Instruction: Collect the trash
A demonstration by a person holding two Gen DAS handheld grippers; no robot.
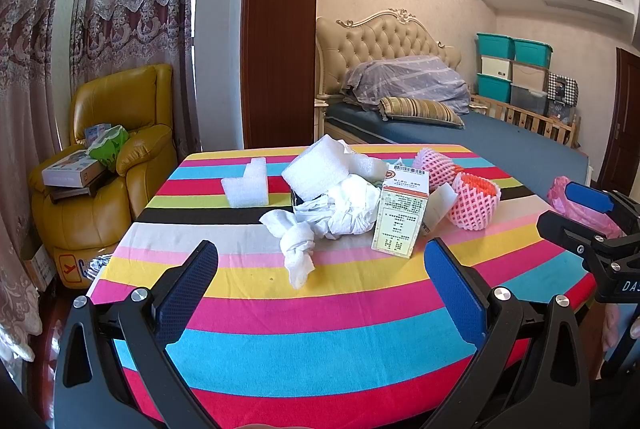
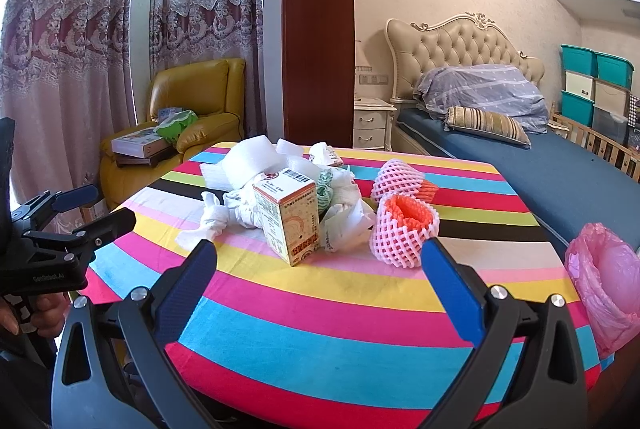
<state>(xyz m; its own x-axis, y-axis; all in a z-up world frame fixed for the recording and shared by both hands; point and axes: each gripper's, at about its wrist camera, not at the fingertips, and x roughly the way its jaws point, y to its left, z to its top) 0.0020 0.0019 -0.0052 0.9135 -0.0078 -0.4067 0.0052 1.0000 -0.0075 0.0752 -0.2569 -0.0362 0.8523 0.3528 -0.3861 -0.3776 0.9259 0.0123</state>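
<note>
Left wrist view: the left tongs (image 1: 320,269) hang spread apart and empty above the striped table (image 1: 320,349), short of the trash heap: crumpled tissues (image 1: 336,213), a small carton (image 1: 400,213), foam pieces (image 1: 246,183) and net sleeves (image 1: 474,203). Right tongs (image 2: 320,265) are likewise apart, empty, near a pink bag (image 2: 608,277).

1. I cannot read the small print on the carton (image 2: 289,215); it is too fine.
2. The pink bag (image 2: 608,281) is cut off by the right wrist view's right edge.
3. A dark object (image 1: 298,198) sits mostly buried under foam (image 1: 316,165) and crumpled tissue (image 1: 340,209); I cannot identify it.
</note>
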